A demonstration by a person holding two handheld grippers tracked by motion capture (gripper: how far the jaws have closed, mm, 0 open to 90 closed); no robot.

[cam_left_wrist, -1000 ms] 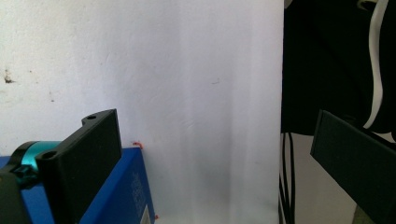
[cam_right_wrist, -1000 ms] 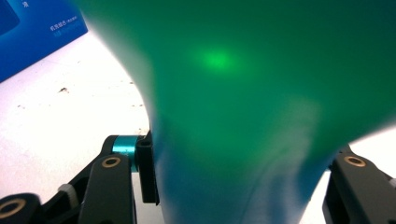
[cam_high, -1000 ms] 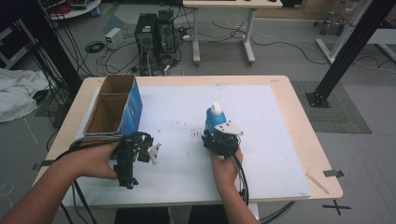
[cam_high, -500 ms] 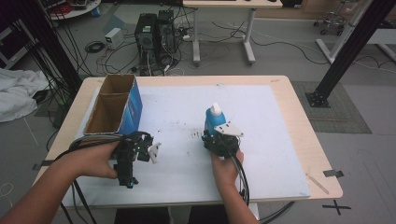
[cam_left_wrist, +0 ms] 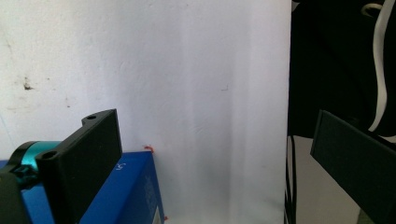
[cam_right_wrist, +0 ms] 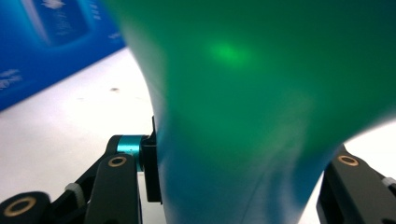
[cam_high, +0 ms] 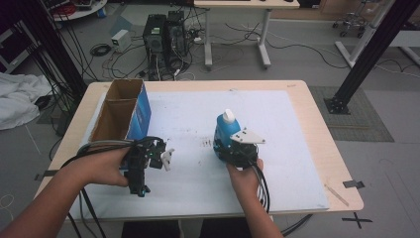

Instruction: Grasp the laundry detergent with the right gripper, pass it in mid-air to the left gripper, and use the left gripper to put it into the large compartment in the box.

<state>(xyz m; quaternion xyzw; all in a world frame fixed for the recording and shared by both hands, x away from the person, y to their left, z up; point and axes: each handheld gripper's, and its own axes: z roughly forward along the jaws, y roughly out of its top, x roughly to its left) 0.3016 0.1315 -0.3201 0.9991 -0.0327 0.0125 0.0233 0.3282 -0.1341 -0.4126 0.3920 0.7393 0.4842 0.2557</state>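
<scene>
- Standing upright on the white mat (cam_high: pixel 297 148), the blue bottle (cam_high: pixel 225 133) has its long axis vertical and its white cap (cam_high: pixel 228 115) pointing straight up; it sits a little right of the mat's middle, well apart from the cardboard box (cam_high: pixel 121 110) at the table's left.
- The right gripper (cam_high: pixel 233 148) is closed around the bottle's lower body from the person's side; in the right gripper view the blurred blue-green bottle (cam_right_wrist: pixel 261 107) sits between the two jaws, touching the left one.
- The left gripper (cam_high: pixel 161 157) is held low over the mat near the box's near end, pinching nothing; in the left gripper view its jaws stand wide apart, with the box's blue side (cam_left_wrist: pixel 126 196) by the left jaw.
</scene>
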